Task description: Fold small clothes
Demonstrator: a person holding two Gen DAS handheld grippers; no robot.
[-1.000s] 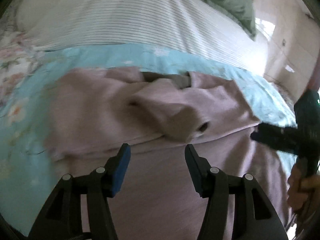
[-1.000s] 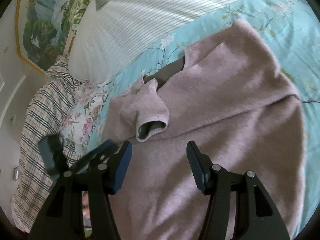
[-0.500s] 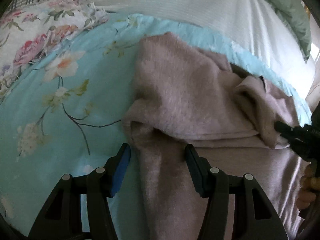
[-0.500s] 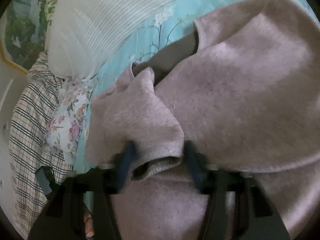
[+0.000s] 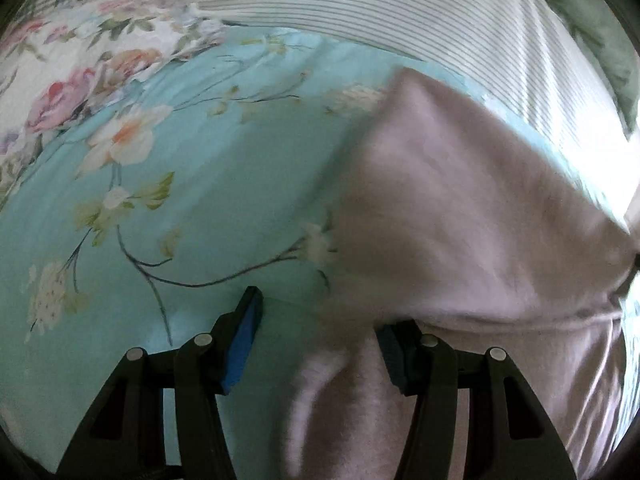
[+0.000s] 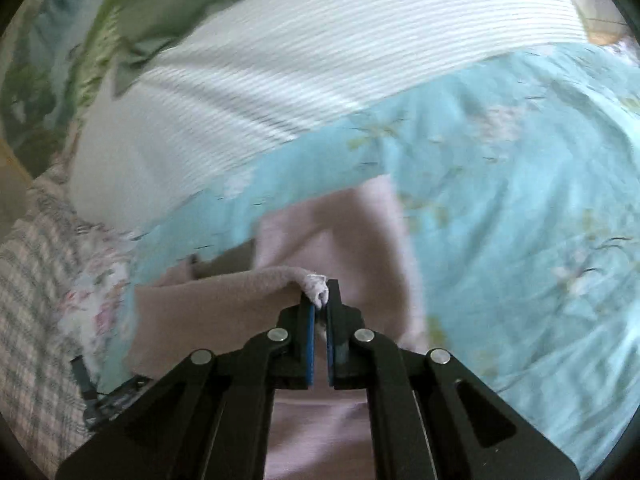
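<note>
A small mauve fleece garment (image 5: 460, 232) lies on the turquoise floral bedsheet (image 5: 160, 200). My left gripper (image 5: 316, 336) is open, low over the garment's left edge, with cloth lying between the jaws and over the right fingertip. My right gripper (image 6: 319, 308) is shut on the garment's sleeve cuff (image 6: 318, 286) and holds it lifted, the sleeve (image 6: 256, 280) stretching left from the jaws above the rest of the garment (image 6: 360, 240).
A white striped pillow (image 6: 320, 60) lies beyond the garment, with a green cloth (image 6: 152, 12) behind it. A pink floral cloth (image 5: 80, 60) and a checked blanket (image 6: 36, 320) lie to the left. The turquoise sheet (image 6: 520, 220) spreads right.
My right gripper closed on the sleeve cuff and lifted it. My left gripper moved forward and lower onto the garment's left edge, still open.
</note>
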